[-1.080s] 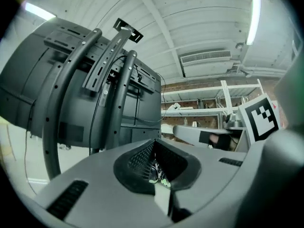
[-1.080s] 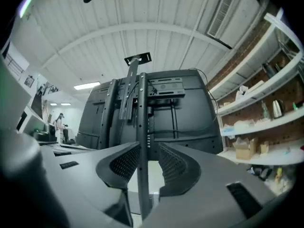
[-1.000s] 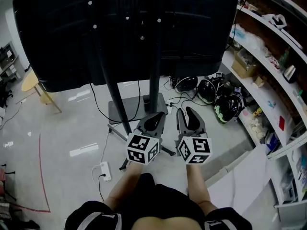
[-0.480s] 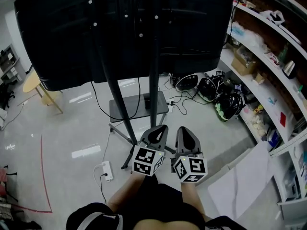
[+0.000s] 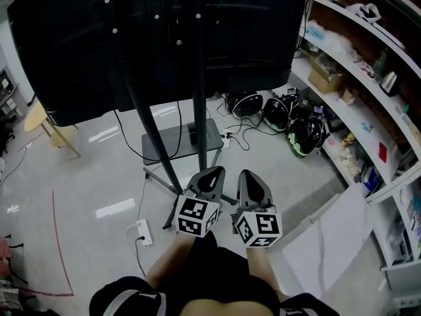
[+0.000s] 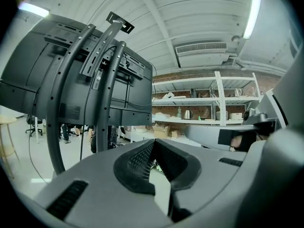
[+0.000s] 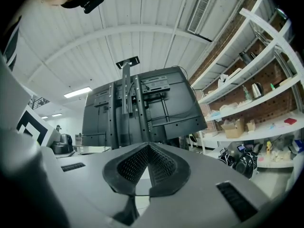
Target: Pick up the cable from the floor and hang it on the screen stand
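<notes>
The screen stand [image 5: 197, 91] rises in front of me in the head view, its black poles carrying a big dark screen [image 5: 250, 38] seen from the back. Thin black cables [image 5: 245, 135] lie on the pale floor between the stand's base plate [image 5: 172, 145] and the shelves. My left gripper [image 5: 209, 176] and right gripper [image 5: 250, 180] hover side by side low in that view, near my body and above the floor. Both are shut with nothing between them. The left gripper view has the left gripper [image 6: 153, 141] pointing at the stand [image 6: 71, 94]. The right gripper [image 7: 148, 146] faces the screen [image 7: 142, 108].
White shelves [image 5: 368, 78] with boxes line the right side, and several helmets [image 5: 302, 135] lie on the floor below them. A white power strip [image 5: 143, 233] sits left of my knees. A wooden stool [image 5: 43, 117] stands far left, and a white panel [image 5: 329, 242] leans at the right.
The right gripper's jaws have closed from open. Both grippers have drawn back toward my body, and the view has swung slightly so the stand sits further left.
</notes>
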